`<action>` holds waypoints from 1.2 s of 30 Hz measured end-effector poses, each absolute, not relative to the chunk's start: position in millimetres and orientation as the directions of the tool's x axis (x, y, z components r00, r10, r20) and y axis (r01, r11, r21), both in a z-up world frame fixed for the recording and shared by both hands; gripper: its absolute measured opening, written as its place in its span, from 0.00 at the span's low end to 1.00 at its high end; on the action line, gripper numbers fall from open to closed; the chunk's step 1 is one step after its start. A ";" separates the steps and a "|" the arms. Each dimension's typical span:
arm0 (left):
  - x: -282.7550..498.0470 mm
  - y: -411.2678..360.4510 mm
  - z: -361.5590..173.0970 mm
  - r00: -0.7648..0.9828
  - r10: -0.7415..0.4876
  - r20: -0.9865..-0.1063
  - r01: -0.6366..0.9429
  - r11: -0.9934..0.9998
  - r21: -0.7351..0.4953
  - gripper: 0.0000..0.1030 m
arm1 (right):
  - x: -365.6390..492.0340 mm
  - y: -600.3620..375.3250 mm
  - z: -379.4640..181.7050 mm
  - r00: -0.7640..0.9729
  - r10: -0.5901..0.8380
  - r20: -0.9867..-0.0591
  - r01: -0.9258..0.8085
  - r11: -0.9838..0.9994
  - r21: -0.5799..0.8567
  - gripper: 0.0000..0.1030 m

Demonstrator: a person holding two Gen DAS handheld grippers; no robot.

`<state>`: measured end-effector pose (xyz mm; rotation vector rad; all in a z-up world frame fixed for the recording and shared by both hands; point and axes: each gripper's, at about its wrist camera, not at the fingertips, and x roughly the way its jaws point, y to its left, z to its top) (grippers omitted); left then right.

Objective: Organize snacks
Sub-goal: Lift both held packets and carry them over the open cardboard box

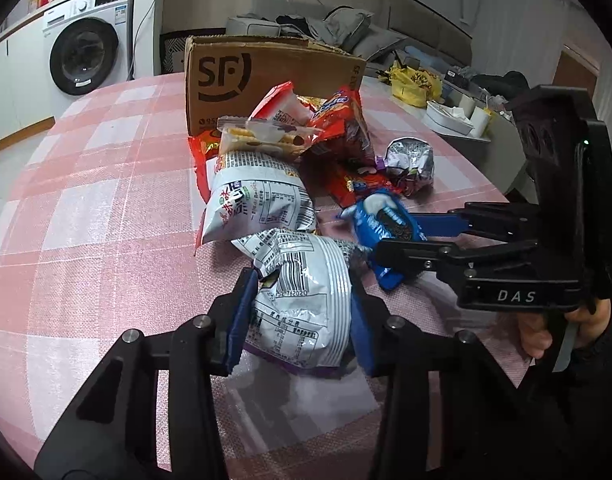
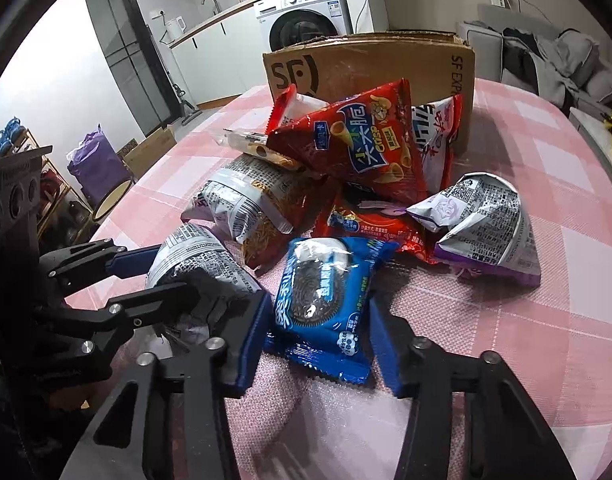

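A pile of snack bags lies on the pink checked tablecloth [image 1: 86, 208] in front of an open SF cardboard box [image 1: 266, 76]. My left gripper [image 1: 298, 316] has its blue pads on both sides of a silver-and-purple snack bag [image 1: 302, 292], touching it. My right gripper [image 2: 317, 340] straddles a blue Oreo packet [image 2: 325, 296]; the pads stand at its edges with small gaps. The right gripper shows in the left view [image 1: 397, 236] around the Oreo packet [image 1: 385, 224]. The left gripper shows in the right view [image 2: 146, 276] on the silver bag [image 2: 202, 264].
The pile holds a red Crisp cone-snack bag [image 2: 365, 140], a white noodle-snack bag [image 1: 258, 200], a clear biscuit stick pack [image 1: 266, 136], a flat red packet [image 2: 381, 228] and a crumpled silver-purple bag [image 2: 485, 228]. A washing machine [image 1: 86, 52] and sofa stand behind.
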<state>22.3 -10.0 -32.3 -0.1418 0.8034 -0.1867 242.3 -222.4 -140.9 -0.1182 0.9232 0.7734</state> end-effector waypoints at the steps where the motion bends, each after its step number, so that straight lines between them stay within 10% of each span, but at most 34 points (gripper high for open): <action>1: 20.8 -10.0 -31.0 0.682 -0.226 -0.695 0.123 0.973 -0.196 0.39 | 239.6 -223.8 -139.8 0.360 0.551 -0.753 -0.650 0.727 0.221 0.40; 36: 12.8 14.9 85.1 0.878 -0.141 -0.457 0.079 0.985 -0.152 0.39 | 224.3 -286.9 -12.5 0.581 0.659 -0.477 -0.660 0.725 0.198 0.38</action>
